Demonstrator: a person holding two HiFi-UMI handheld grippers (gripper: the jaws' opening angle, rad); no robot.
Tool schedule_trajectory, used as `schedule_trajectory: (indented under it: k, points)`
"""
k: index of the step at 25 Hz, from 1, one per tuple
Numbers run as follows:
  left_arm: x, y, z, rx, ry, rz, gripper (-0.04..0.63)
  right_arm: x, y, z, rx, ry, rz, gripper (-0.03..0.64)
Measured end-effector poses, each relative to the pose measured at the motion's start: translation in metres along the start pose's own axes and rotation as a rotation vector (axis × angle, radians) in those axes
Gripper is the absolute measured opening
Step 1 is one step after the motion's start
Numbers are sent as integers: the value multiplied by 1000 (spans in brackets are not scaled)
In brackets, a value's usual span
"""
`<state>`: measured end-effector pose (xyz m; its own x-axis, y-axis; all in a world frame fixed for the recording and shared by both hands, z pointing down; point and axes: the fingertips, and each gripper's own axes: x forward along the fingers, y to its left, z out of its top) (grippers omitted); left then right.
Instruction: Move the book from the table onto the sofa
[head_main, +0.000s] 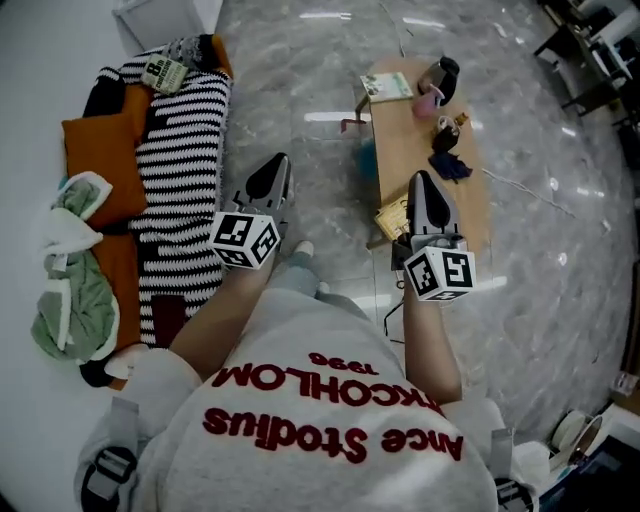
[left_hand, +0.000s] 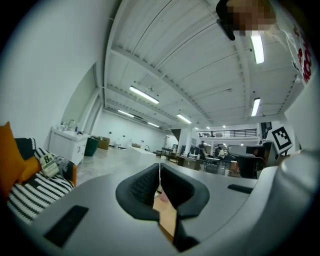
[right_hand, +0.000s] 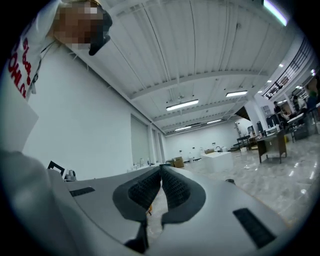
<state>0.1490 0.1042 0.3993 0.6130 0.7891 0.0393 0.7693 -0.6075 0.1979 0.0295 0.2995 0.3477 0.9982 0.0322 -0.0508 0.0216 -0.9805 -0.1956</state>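
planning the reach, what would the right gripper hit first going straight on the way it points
Probably nothing near: the right gripper points level, and its own view shows only open floor ahead to a far wall. It seems to pass above the low table, though height is unclear.

Head view: above the person, steeply down on sofa (head_main: 185, 150), table (head_main: 410, 150), floor (head_main: 300, 90).
Left gripper view: close behind its fingers (left_hand: 142, 187), level, into the hall.
Right gripper view: close behind its fingers (right_hand: 175, 189), level, beside a white wall (right_hand: 85, 130).
Shared: sofa, in head and left gripper views.
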Motion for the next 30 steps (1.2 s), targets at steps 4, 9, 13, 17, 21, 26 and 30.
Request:
schedule_trajectory:
  k: [4,9,13,17,21,26,30]
  points:
    - [44,-33,-11,-30,10,-127,21,-20,-46,3,-7,-13,-122,34]
    - [106,-68,-24,-42,48,-250,21,-33,-98,12,-15,-22,-251,34]
    - [151,-101,-24,-32,66,-340,21,-44,-137,27,-20,-38,-336,34]
    - [196,-114,-30,-28,92,-421,21,-37,-165,25,-14,-43,-416,34]
    - [239,-121,-41,-27,133,-485,21,-21,-191,21,-9,-35,-475,34]
    - [283,-130,-57,-27,189,-563,23,-6,-222,14,4,-17,-547,34]
    - [305,-135,-70,-21,228,-626,23,-1,-240,7,9,3,-604,34]
